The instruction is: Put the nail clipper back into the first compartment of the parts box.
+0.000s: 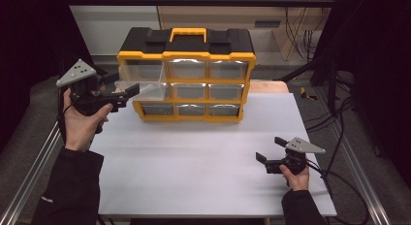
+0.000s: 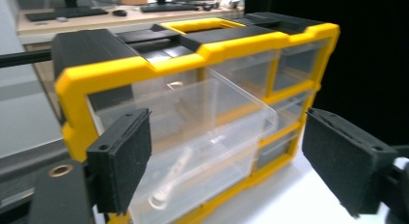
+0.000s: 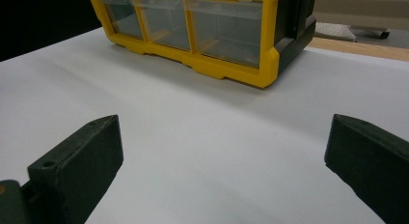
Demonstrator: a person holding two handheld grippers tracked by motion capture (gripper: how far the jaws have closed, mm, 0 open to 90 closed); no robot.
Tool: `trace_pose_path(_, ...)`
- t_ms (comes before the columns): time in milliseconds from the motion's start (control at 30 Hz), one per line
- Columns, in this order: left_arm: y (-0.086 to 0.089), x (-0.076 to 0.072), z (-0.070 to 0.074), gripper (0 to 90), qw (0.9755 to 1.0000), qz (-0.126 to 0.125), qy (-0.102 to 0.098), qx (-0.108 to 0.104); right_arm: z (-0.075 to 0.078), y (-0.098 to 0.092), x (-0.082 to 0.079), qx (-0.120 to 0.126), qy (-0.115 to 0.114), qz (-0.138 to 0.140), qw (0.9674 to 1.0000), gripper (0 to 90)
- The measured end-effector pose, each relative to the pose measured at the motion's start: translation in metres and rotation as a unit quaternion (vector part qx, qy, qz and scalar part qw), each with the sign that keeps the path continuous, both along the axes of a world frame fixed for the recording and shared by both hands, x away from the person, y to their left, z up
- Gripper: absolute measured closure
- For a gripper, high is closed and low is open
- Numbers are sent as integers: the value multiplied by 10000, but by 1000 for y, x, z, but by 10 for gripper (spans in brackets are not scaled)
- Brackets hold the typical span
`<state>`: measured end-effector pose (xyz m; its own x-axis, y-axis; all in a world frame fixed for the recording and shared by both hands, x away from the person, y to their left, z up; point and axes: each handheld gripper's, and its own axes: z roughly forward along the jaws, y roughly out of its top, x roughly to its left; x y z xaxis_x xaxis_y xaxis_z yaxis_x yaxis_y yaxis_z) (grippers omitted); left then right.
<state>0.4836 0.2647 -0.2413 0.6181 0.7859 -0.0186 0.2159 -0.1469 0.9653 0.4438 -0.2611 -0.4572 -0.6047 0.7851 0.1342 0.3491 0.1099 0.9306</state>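
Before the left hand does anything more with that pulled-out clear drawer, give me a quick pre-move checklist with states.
1. Clear plastic drawer pulled out of the yellow-and-black organiser cabinet: ok.
2. Left tongs open, pads not pressing the drawer: ok.
3. Drawer lies between the left pads: ok.
4. Small pale item inside the drawer identified: cannot tell.
5. Right tongs open, over the white table, away from the cabinet: ok.

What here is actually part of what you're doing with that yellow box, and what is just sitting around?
In use:
- yellow and black drawer cabinet
- its pulled-out clear drawer, with a small pale item inside
- left gripper, jaws open at that drawer

Just around:
- right gripper, open, resting low over the white table
- cables on the floor
- desk with keyboards behind
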Motion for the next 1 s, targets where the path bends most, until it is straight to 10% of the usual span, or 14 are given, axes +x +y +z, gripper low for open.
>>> trace_pose_path(1000,11,-35,-158,35,9984,-264,486,-62,0,0,0,-15,-10,-8,10000,6)
